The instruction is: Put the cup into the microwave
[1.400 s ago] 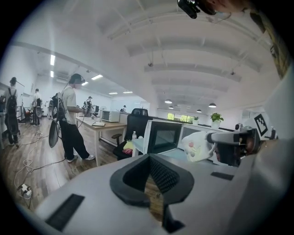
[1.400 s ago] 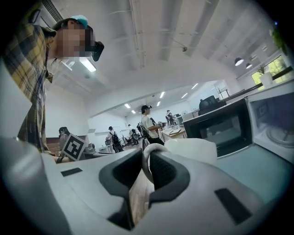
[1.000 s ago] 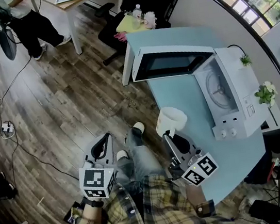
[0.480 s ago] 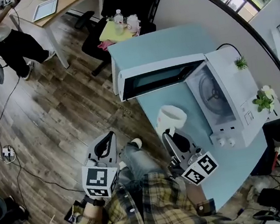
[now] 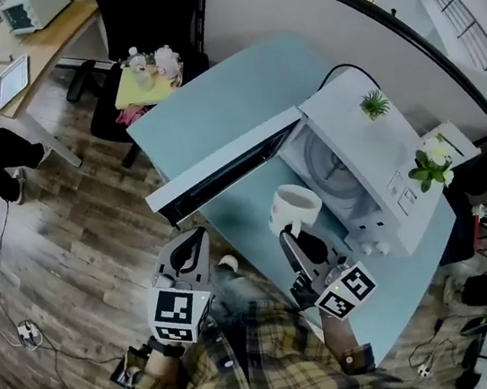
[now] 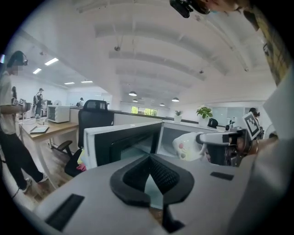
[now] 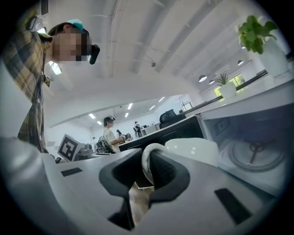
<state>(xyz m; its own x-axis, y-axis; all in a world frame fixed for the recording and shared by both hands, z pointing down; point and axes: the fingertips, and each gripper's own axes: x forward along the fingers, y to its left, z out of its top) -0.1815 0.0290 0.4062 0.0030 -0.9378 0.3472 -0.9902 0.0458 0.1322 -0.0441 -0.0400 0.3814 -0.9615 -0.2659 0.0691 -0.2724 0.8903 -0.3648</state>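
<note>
A white cup [image 5: 295, 206] hangs in front of the open white microwave [image 5: 360, 158], my right gripper [image 5: 292, 234] shut on its handle [image 7: 147, 165]. In the right gripper view the cup's body [image 7: 190, 151] sits just ahead of the jaws, with the cavity and its glass turntable [image 7: 255, 153] to the right. The microwave door [image 5: 222, 170] swings out to the left over the table edge. My left gripper [image 5: 196, 239] is shut and empty, off the table below the door. From the left gripper view, the cup [image 6: 186, 146] shows at the right, by the cavity [image 6: 172, 137].
The microwave stands on a light blue table [image 5: 212, 103]. Two small potted plants [image 5: 375, 104] [image 5: 429, 172] sit on top of it. A black chair [image 5: 144, 13] with a yellow bundle [image 5: 141, 86] stands beyond the table's far corner. Wooden floor with cables lies to the left.
Both grippers have moved toward the microwave and the view has swung. The cup, still held, is now close to the open cavity, and the door stands nearer the left gripper.
</note>
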